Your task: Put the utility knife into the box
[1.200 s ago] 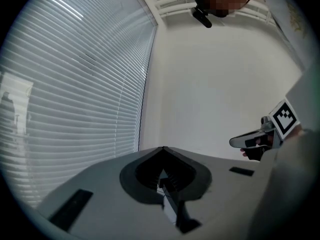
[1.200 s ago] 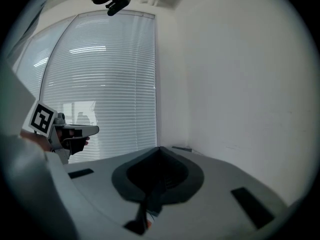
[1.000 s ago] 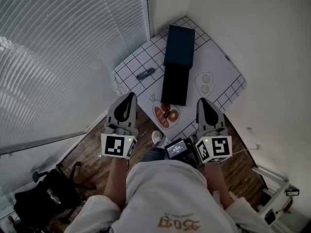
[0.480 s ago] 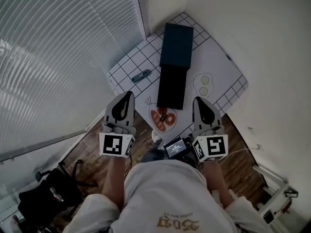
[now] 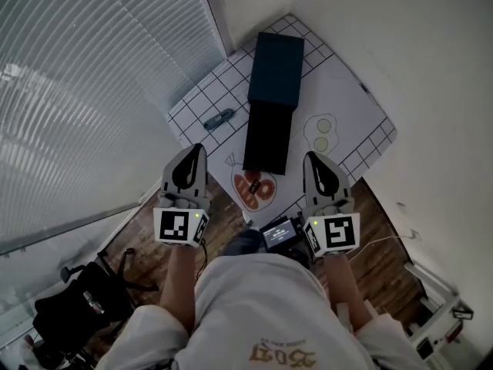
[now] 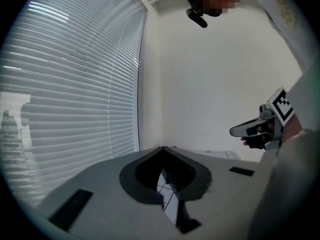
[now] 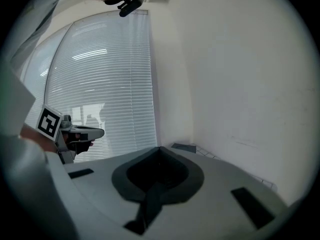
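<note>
The utility knife (image 5: 219, 119), small and dark, lies on the left part of the grid-patterned tablecloth (image 5: 350, 102). To its right stands a dark blue box (image 5: 275, 69), with a long black part (image 5: 267, 137) against its near end. My left gripper (image 5: 197, 148) hangs before the table's near left edge, well short of the knife, jaws shut and empty. The right gripper (image 5: 311, 156) is level with it at the near right edge, also shut with nothing held. In the left gripper view the closed tips (image 6: 162, 148) point over the table; the right gripper view shows its tips (image 7: 160, 148) meeting.
The cloth carries a fried-egg print (image 5: 323, 132) and a steak print (image 5: 254, 187). Window blinds (image 5: 92, 91) run along the left, a white wall (image 5: 416, 68) along the right. A black chair (image 5: 69, 314) stands on the wooden floor at lower left. A small device (image 5: 279, 233) sits at the person's waist.
Both grippers have sunk a little in front of the table, still shut. The knife and the box lie as before.
</note>
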### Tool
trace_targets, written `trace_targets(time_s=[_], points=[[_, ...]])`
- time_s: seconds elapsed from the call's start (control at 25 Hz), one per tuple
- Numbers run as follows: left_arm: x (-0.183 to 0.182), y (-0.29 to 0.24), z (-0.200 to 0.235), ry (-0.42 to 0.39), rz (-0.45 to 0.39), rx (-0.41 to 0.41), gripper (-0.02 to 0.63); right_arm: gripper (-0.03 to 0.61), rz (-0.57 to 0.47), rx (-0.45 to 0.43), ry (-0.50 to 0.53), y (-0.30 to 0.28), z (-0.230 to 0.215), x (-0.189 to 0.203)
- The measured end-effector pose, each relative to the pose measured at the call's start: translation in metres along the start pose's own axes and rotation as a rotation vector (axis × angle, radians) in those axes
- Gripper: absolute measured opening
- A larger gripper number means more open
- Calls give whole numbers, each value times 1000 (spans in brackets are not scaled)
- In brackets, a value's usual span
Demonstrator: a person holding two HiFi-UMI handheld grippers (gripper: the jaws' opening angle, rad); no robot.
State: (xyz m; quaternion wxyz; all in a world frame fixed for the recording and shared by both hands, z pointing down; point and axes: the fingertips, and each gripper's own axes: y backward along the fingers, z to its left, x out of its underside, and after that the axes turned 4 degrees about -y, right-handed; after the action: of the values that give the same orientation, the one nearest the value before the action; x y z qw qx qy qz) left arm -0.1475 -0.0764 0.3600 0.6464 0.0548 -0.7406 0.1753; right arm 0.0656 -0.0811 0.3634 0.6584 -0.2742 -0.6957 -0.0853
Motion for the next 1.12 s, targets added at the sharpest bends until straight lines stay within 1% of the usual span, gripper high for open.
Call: trace_targets(time_s=[0.32,0.48,0.6,0.72,0.88,1.12], points=[[17,-17,-6,-56,54,-11,8,8,28,3,-38,-8,-22,24],[24,-19,2,-71,77,-36,8,8,43,-13,-32,-16,-20,26],[33,-26,11,-76,102,-33,8,8,40,-44,-41,-30,-14,25],[49,-36,21,-70,130,-21,8,8,45,-78,-43,-47,-6,26],[72,-51,29,-52,165,8,9,8,91,-66,-30,-67,-2,39],[108,-76,39,-70,223,62,9,8,152,-53,-21,-91,-2,61]])
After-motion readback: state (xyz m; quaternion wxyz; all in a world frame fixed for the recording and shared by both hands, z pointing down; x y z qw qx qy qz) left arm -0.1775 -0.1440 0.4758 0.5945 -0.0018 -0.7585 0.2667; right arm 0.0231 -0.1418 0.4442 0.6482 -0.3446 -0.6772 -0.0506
